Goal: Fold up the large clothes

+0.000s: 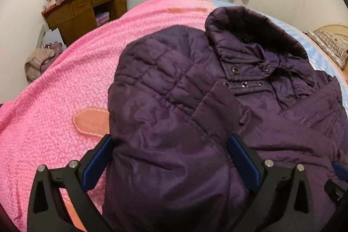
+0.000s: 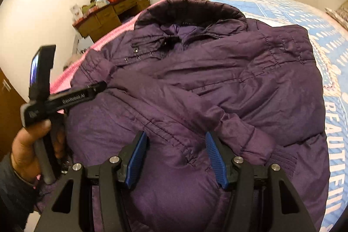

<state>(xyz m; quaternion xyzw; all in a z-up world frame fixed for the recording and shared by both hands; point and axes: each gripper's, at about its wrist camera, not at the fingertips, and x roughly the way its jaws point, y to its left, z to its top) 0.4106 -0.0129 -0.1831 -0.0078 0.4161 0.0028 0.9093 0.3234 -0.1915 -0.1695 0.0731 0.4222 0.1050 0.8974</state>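
A dark purple quilted jacket [image 1: 174, 101] with a hood lies on the bed, front up, both sleeves folded across its chest. It also shows in the right wrist view [image 2: 217, 79]. My left gripper [image 1: 169, 140] is open, its blue pads straddling the jacket's left lower part, nothing pinched. My right gripper [image 2: 175, 138] is open over the lower middle of the jacket, beside a sleeve cuff [image 2: 280, 158]. The left gripper [image 2: 65, 97], held by a hand, also appears at the left of the right wrist view.
The bed has a pink blanket [image 1: 65, 90] on the left and a blue patterned sheet [image 2: 326, 47] on the right. A cluttered wooden desk [image 1: 87, 8] stands in the far corner. Clothes [image 1: 39, 62] are piled beside the bed. A pillow [image 1: 330, 45] lies far right.
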